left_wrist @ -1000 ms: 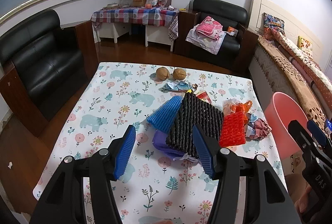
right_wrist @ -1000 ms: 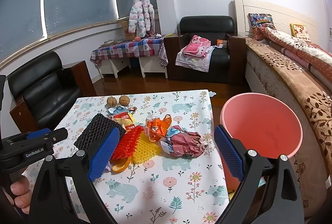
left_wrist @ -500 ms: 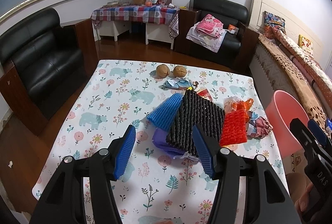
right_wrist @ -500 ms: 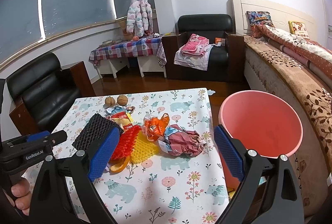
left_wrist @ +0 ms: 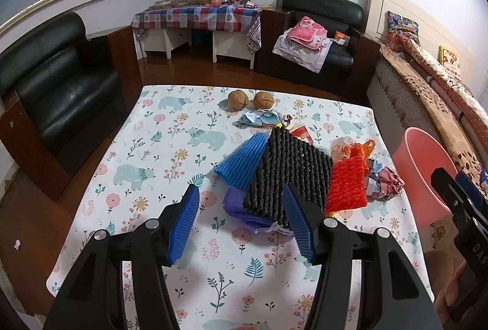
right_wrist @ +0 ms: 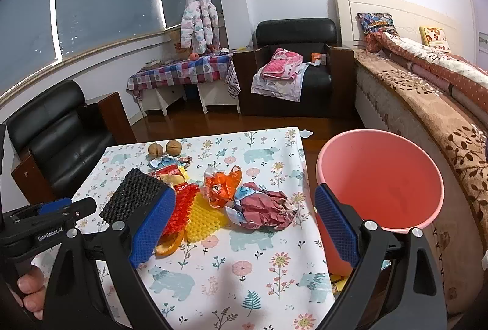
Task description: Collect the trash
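Trash (right_wrist: 213, 201) lies heaped mid-table, untouched — collecting has not begun. Left gripper (left_wrist: 241, 223) and right gripper (right_wrist: 241, 226) hover spread, empty; next, pinch crumpled paper (right_wrist: 263, 209), carry toward three o'clock, pink bin (right_wrist: 381, 177).

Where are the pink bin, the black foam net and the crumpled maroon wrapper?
pink bin (right_wrist: 381, 143), right wrist view, far rim.
black foam net (left_wrist: 289, 168), left wrist view, middle.
crumpled maroon wrapper (right_wrist: 265, 209), right wrist view, middle.

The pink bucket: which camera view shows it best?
The right wrist view: the pink bucket shows its whole round rim and bare inside, beside the table. The left wrist view catches only part of it at the right edge.
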### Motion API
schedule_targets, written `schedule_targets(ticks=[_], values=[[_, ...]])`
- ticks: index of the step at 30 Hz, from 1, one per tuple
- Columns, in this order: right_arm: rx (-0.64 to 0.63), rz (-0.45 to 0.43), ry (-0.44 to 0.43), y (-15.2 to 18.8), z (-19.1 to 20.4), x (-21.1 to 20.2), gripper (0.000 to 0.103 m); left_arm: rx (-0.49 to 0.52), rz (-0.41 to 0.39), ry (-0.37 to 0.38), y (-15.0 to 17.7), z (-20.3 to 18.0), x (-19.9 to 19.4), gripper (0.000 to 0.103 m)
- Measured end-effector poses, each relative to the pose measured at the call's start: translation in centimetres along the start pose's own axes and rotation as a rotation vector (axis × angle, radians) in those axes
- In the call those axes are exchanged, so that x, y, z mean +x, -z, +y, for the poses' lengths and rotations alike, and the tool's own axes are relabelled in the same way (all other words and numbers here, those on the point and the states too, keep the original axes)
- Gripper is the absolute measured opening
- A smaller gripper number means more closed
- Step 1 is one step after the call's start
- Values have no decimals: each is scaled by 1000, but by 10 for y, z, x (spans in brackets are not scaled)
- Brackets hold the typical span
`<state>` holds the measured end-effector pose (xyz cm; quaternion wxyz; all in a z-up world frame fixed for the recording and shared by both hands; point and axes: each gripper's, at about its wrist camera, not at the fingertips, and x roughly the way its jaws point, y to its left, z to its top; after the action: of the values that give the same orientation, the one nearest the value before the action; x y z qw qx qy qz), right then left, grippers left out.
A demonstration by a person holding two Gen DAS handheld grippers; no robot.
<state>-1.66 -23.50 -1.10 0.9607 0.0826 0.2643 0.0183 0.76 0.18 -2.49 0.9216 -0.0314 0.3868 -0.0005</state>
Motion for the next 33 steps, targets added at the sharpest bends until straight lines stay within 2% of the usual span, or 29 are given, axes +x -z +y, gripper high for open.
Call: schedule_targets(ticks=[5,10,15,23,33], values=[[2,9,5,1,-2,5,93,12,14,6,-4,-1,7,57],[13,32,11,2,-7,12,93,9,35,67,-1,11,15,57],[18,50,5,3,-10,19,93,19,10,112,-2,22,14,57],[9,74,-23,6,-14,29,93,60,-28,150,-1,19,10,57],[29,91,-49,6,-22,38,93,88,-3,220,-9,9,22,55]])
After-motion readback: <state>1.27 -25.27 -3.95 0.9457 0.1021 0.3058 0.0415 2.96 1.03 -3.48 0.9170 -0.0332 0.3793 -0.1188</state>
